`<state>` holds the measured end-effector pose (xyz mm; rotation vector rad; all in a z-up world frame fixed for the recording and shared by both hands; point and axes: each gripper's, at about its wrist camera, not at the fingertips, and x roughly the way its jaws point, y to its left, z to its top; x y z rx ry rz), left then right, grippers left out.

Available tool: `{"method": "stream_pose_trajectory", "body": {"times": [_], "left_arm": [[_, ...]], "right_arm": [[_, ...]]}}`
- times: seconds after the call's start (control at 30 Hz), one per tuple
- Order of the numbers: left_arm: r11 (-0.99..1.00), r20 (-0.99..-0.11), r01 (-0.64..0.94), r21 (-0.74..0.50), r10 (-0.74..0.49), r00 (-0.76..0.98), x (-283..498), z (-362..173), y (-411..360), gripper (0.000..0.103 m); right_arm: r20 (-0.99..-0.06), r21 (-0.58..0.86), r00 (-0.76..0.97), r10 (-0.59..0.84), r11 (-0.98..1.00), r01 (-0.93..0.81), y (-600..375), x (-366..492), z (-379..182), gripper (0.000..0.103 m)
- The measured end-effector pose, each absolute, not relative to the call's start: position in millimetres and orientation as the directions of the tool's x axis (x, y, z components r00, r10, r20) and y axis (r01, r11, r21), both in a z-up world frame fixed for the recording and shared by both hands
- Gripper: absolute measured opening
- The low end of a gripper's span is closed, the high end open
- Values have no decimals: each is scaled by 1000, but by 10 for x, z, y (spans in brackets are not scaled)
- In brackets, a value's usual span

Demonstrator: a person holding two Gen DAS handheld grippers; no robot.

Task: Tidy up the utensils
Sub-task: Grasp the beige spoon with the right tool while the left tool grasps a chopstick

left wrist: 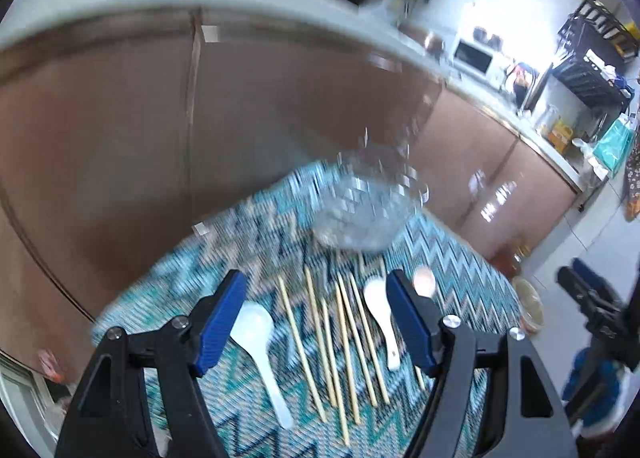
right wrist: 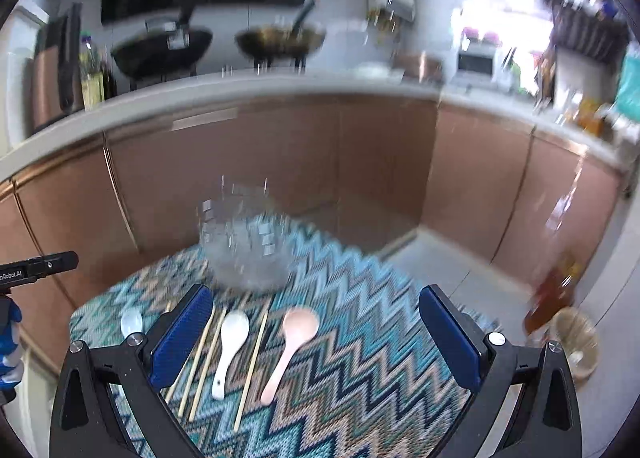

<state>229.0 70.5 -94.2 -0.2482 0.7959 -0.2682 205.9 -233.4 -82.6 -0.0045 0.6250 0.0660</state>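
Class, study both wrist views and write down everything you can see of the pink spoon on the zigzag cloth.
The pink spoon is a short, pale pink soup spoon, glossy like ceramic or plastic, with a rounded bowl and a tapering handle. It lies flat on the zigzag cloth, bowl towards the blurred glass bowl, handle towards the camera. It lies apart from the white spoon and chopsticks on its left. No gripper touches it. In the left wrist view only its bowl shows.

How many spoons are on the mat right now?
3: a pale blue spoon left of the chopsticks, a white spoon among them, a pink spoon on the right.
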Motion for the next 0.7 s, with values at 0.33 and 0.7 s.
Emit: {"method": "stream_pose_trajectory", "body": {"times": [0.33,0.7], "left_arm": [[844,-773,164,-511,-534,341,2949,-1756,227,44],[880,-853,121,-459,-475,218,3378,-2208,64,19]], "right_arm": [[-766,221,576,285,958,-181,-2469,2736,-1682,46],[-797,316,476,371,929,-195,-2692,3074,-2071,35]]}}
